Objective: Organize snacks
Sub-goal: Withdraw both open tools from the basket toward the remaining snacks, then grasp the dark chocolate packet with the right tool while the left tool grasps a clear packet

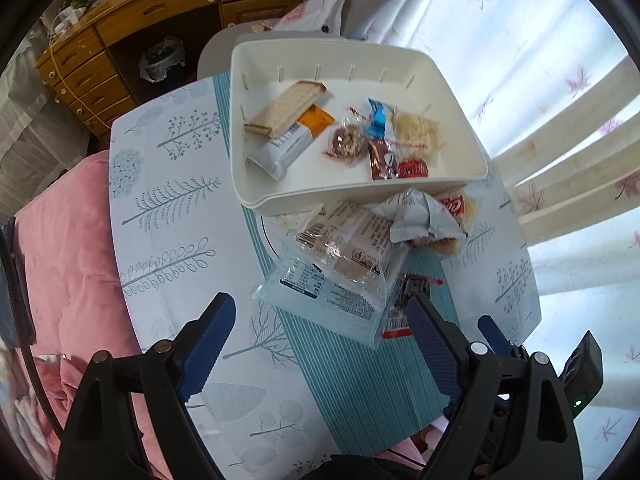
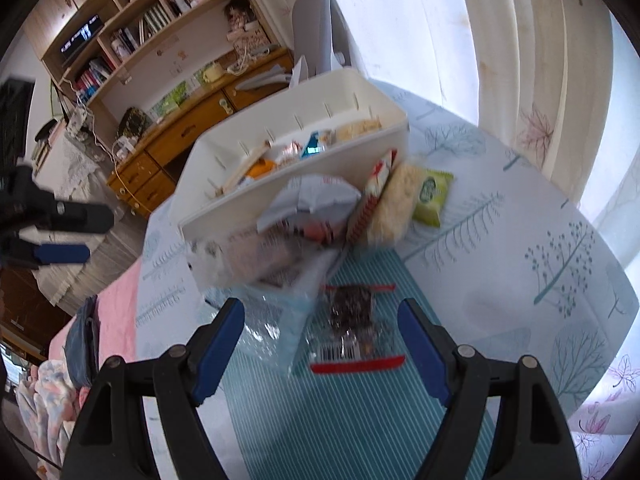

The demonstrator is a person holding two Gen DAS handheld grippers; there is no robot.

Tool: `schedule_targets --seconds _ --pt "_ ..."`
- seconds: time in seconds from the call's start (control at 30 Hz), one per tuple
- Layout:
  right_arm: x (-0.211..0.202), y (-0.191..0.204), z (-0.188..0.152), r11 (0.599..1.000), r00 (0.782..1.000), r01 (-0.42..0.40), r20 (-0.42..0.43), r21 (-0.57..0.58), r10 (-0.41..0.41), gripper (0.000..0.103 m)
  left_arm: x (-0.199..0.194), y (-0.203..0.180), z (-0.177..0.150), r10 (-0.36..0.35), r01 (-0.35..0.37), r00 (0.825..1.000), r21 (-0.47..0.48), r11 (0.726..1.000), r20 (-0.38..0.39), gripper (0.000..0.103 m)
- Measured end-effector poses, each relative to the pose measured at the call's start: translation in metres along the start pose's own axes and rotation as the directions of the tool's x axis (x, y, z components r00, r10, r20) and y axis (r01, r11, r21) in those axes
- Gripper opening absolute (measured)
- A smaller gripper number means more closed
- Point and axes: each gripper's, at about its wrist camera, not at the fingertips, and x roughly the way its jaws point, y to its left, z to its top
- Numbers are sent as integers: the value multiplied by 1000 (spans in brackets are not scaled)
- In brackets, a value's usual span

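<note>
A white bin (image 1: 360,196) on the leaf-print table holds wafers (image 1: 288,106), an orange-and-white bar (image 1: 288,144) and several small wrapped snacks. A loose pile lies in front of it: a crumpled grey wrapper (image 1: 416,216), a brown printed packet (image 1: 352,236) and a clear blue packet (image 1: 324,292). My left gripper (image 1: 320,308) hangs open above the blue packet's near edge and holds nothing. My right gripper (image 2: 322,312) is open too, its fingers either side of a dark snack with red seals (image 2: 352,320) lying flat on the striped mat. The bin (image 2: 390,140) stands behind.
A green packet (image 2: 434,196) and a pale cracker pack (image 2: 394,208) lean by the bin's right end. Pink bedding (image 1: 68,248) borders the table on the left. A wooden desk (image 1: 132,20) and a grey chair (image 1: 216,52) stand beyond, with curtains (image 1: 520,60) to the right.
</note>
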Motion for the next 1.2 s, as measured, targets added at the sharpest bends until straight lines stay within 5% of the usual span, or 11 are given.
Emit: schedule_targets --seconds 0.63,0.73,1.2 --pt "64 -22 -3 999 982 29 -184 -43 -37 79 100 -43 37 121 -86 970 165 982 -212 87" --pt "71 -23 -3 998 978 33 -203 -46 -42 72 117 -48 44 130 -86 963 188 978 -235 87" --pt "90 -19 7 989 979 87 -173 -120 -107 67 158 -56 65 174 -123 953 212 970 -246 99"
